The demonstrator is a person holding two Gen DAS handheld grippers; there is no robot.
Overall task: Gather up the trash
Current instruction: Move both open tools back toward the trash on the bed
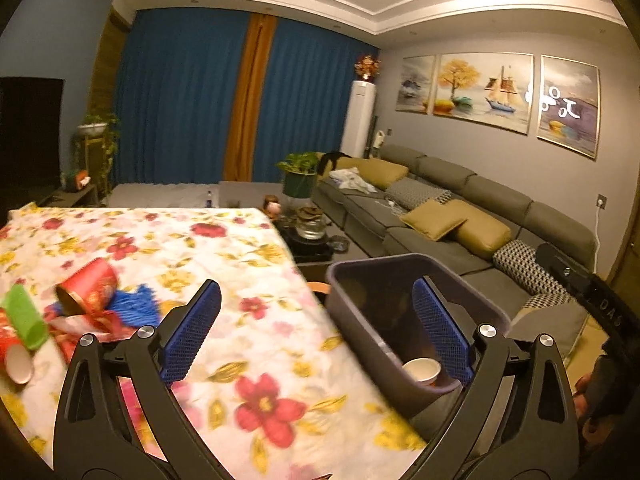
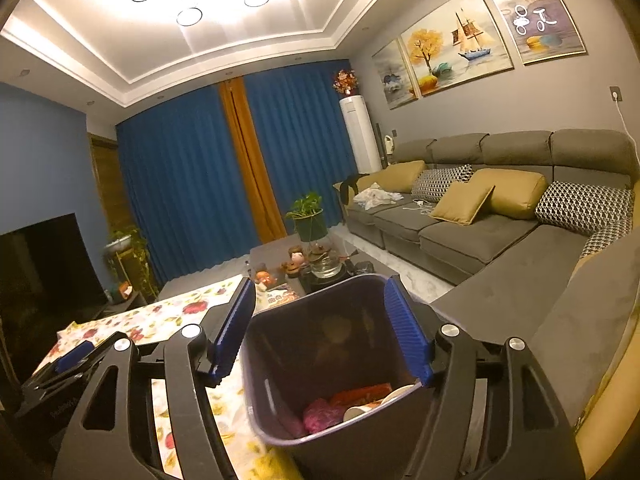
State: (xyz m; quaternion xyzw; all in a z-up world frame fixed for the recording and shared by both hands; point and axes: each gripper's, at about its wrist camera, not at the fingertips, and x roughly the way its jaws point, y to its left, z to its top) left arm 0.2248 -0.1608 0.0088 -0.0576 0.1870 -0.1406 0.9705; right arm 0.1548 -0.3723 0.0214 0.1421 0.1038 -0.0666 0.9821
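The floral tablecloth [image 1: 248, 320] fills the lower left of the left wrist view, blurred. One dark bin [image 2: 320, 364] sits lower centre in the right wrist view, holding a paper cup [image 2: 356, 414] and hard-to-read red scraps. Both the left gripper [image 1: 316, 336] and right gripper [image 2: 320, 332] gape, empty. Two red cups [image 1: 90, 284] lie at far left, one cut off.

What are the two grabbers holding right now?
Nothing. The left gripper has its jaws wide open with only the tablecloth and bin behind them. The right gripper is open above the bin too, jaws empty.
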